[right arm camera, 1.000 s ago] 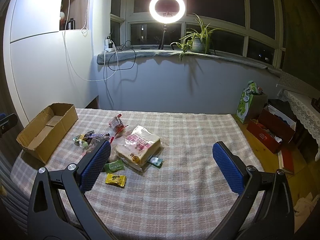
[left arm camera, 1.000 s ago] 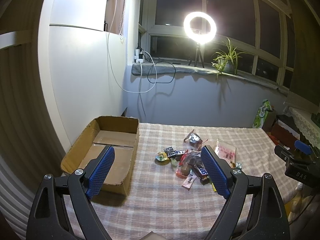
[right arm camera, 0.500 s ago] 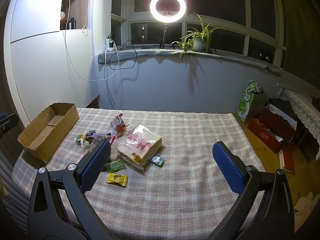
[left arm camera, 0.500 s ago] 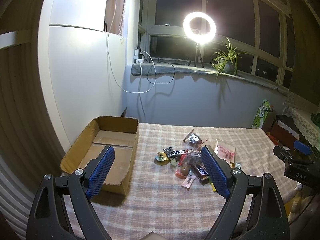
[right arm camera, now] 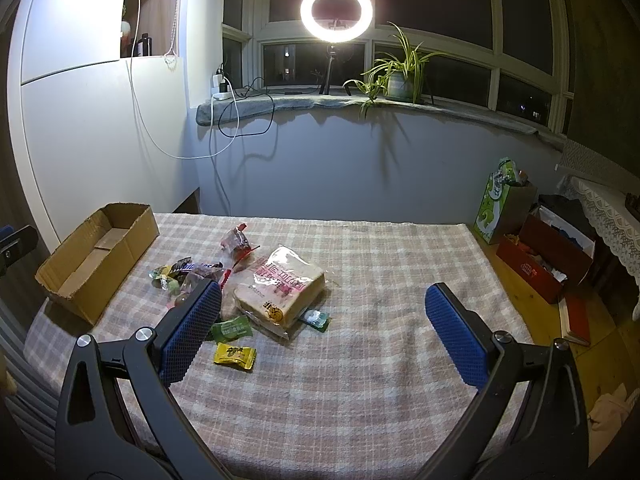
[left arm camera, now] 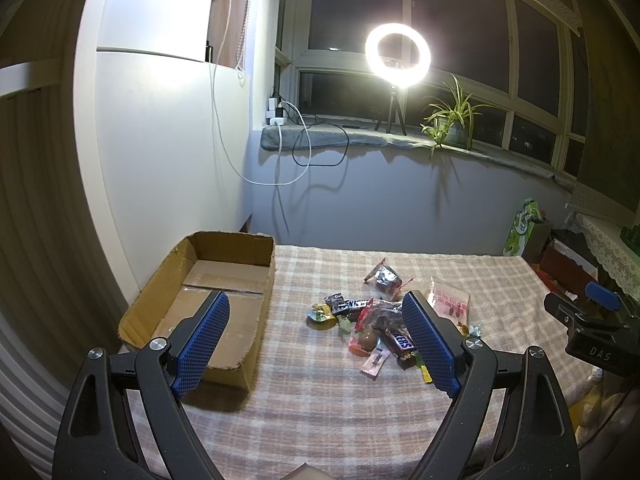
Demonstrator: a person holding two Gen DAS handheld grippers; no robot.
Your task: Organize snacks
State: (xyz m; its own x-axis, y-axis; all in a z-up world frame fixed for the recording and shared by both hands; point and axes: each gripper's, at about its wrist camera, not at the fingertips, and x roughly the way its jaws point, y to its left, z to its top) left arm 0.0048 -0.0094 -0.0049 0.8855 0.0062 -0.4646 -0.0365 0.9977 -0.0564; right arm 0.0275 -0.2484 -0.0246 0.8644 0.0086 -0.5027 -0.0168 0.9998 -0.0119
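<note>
A pile of small wrapped snacks (left arm camera: 372, 320) lies mid-table on a checked cloth, with a Snickers bar (left arm camera: 398, 344) in it. An open cardboard box (left arm camera: 208, 300) stands at the table's left edge with nothing in it. In the right wrist view a bagged loaf of sliced bread (right arm camera: 280, 284) lies beside a green candy (right arm camera: 231, 329) and a yellow candy (right arm camera: 235, 356). My left gripper (left arm camera: 316, 344) hovers open above the near table, between box and pile. My right gripper (right arm camera: 324, 336) is open over the cloth, right of the bread. Both hold nothing.
The checked table (right arm camera: 380, 352) has bare cloth on its right half. The right gripper's body (left arm camera: 592, 332) shows at the left view's right edge. Red boxes and a green bag (right arm camera: 500, 204) stand on the floor to the right. A wall runs behind.
Both views have shifted very slightly; the snacks sit a touch farther right in the right wrist view. Both grippers stay open and nothing has been taken hold of.
</note>
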